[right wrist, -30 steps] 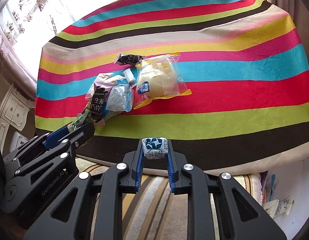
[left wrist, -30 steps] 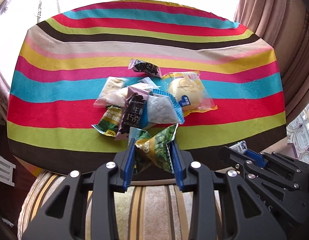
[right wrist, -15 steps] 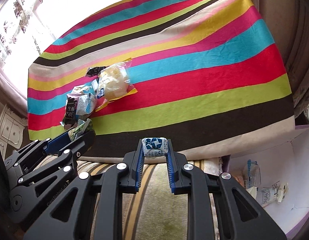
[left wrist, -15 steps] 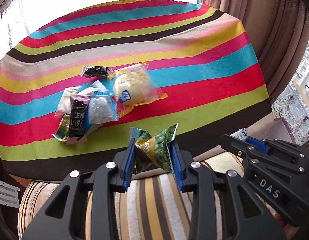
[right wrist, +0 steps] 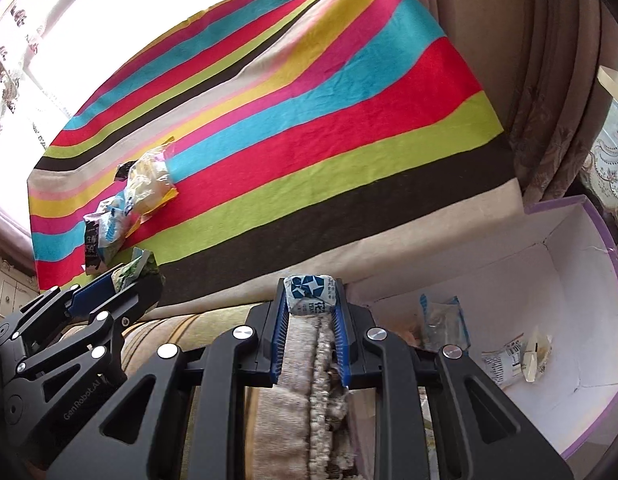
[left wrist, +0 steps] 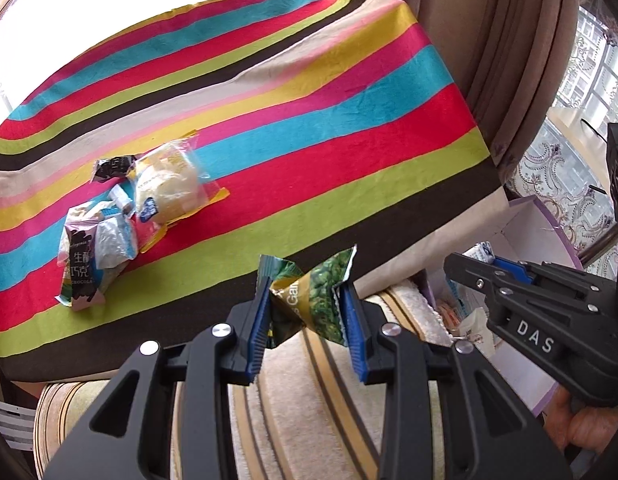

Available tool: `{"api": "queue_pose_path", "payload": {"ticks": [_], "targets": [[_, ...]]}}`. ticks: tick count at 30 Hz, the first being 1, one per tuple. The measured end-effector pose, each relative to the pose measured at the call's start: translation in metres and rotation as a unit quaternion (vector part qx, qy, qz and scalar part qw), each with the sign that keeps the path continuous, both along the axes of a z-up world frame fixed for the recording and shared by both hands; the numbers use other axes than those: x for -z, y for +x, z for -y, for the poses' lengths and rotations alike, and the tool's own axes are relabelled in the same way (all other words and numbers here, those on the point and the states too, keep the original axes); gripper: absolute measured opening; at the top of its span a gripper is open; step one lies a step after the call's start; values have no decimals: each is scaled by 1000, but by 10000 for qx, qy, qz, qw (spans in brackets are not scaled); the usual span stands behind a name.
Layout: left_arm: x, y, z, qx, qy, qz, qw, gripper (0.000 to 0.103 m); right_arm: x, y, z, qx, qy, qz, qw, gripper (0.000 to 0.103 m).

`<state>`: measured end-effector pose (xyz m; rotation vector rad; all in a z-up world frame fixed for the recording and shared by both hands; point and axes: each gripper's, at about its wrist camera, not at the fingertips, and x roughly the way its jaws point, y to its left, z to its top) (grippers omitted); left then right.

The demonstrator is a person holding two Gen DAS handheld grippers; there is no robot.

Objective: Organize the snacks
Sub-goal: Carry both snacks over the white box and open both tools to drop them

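The left tool [left wrist: 307, 312] pinched a green snack packet [left wrist: 309, 298]; the right tool [right wrist: 311, 308] pinched a blue-white snack packet [right wrist: 309, 300], with the purple-rimmed box [right wrist: 569, 264] to its right.

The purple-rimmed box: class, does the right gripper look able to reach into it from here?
Probably yes. The right gripper, shut on a white-and-blue packet, is beside the box, whose top is open with nothing between them.
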<state>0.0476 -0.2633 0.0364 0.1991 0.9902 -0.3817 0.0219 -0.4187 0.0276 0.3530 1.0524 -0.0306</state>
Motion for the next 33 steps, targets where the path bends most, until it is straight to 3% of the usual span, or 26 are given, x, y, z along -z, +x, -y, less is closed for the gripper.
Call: {"api": "queue_pose_path", "payload": {"ticks": [10, 24, 26, 28, 33], "targets": [[7, -21, 55, 753, 34, -139, 9971, 34, 10, -25, 61, 642, -88, -140, 9978, 21], [15, -35, 103, 1501, -44, -370, 9880, 35, 14, -40, 95, 1112, -186, -220, 9934, 21], [17, -35, 108, 1603, -114, -459, 9859, 37, 16, -41, 97, 1162, -200, -243, 9927, 21], [18, -35, 109, 1593, -126, -492, 9859, 51, 17, -41, 99, 1192, -214, -270, 9923, 22], [16, -35, 106, 1504, -164, -499, 9872, 59, 20, -40, 98, 1221, -191, -342, 9917, 29]]}}
